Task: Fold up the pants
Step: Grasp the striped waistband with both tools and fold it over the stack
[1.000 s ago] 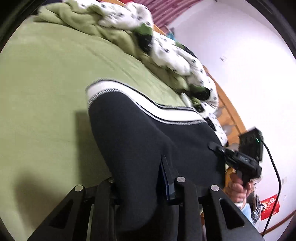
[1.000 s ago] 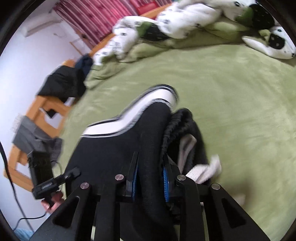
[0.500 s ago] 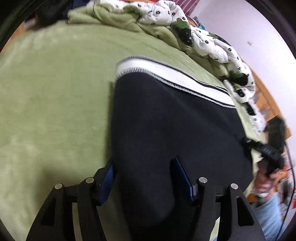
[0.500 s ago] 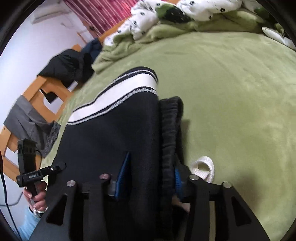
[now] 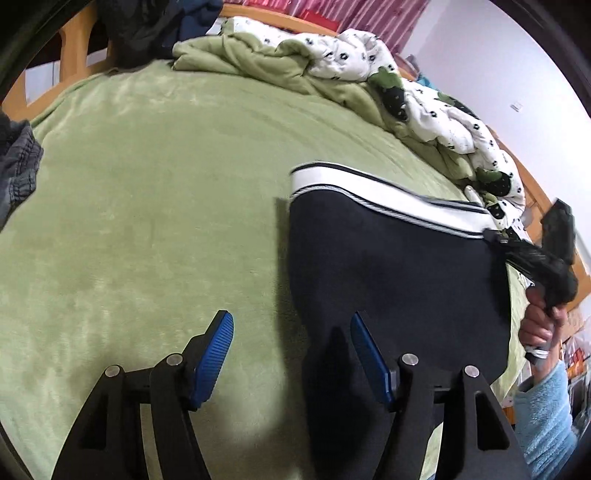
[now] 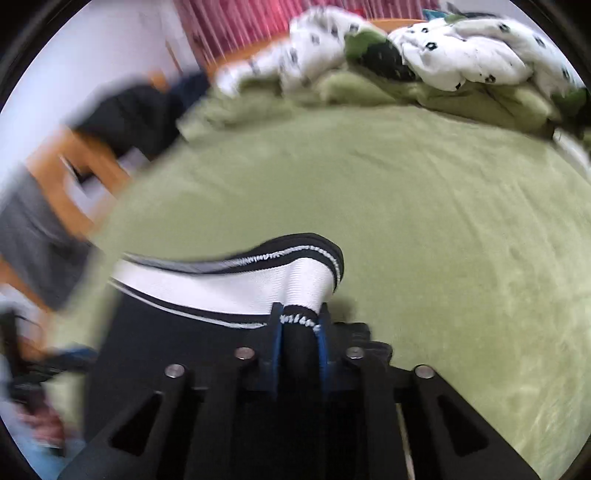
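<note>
The black pants [image 5: 391, 266] with a white side stripe [image 5: 376, 192] lie folded on the green bed [image 5: 155, 192]. My left gripper [image 5: 291, 332] is open and empty, its jaws wide apart over the near left edge of the pants. In the right wrist view my right gripper [image 6: 298, 325] is shut on the striped edge of the pants [image 6: 236, 284], pinching a fold of fabric between the blue pads. The right gripper also shows in the left wrist view [image 5: 532, 254], held at the far right edge of the pants.
A crumpled white and green duvet [image 5: 369, 74] is heaped along the back of the bed. Dark clothes [image 5: 147, 26] hang on the wooden bed frame [image 5: 74, 48]. A grey garment [image 5: 14, 162] lies at the left edge.
My left gripper let go of the pants, opened wide and pulled back to the left. My right gripper moved to the striped edge and closed on it. The pants now lie flatter.
</note>
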Available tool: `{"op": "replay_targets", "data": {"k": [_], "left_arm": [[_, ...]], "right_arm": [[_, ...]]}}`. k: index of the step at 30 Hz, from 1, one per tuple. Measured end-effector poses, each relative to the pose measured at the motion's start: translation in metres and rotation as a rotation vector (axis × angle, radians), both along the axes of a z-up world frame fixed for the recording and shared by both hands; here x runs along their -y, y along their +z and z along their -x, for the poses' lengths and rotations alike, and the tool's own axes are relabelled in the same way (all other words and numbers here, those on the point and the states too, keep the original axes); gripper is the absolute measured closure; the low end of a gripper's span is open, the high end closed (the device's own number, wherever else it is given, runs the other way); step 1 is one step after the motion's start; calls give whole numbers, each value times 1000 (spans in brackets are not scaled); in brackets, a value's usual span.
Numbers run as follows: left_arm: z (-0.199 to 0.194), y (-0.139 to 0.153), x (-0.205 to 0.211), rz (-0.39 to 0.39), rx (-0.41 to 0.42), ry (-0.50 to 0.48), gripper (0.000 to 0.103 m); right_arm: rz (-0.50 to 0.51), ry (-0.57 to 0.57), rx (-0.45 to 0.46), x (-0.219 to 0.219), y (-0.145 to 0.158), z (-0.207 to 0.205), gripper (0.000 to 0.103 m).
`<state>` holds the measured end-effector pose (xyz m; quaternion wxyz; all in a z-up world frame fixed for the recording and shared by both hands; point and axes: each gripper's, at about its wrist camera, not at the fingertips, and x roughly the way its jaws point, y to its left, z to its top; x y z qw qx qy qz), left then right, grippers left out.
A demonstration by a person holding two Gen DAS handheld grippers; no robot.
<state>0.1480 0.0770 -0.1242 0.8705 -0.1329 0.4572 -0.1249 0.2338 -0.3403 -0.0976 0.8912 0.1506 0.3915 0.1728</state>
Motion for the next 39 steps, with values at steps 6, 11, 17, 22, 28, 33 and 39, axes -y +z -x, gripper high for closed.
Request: {"op": "replay_targets", "data": {"k": [6,11,17,22,28,33,39], "left_arm": [[-5,2,32,-15,65,-9,39],[-22,27,70,-97,180,-50,39],[-88,25,120,-179,196,-34,39],[-108,-15,126,-233,108,-11,36],[-106,-19,131,-242,112,-24,29],[-109,-19,129,-229,108,-23,28],[-112,-10,130,-271,110,-44,30]], "right_arm": [[207,-92,-27,-5,-41,5,81],[258,-140,92,-7,6,34,71],[332,-9,177,-64,3,14,59],[331,-32,64,-61,-42,-25,63],[386,-33,75,-65,-44,-22,62],[423,-10,59,-69,-39,-19,60],[394,-63,112,-64,-21,-12,61]]}}
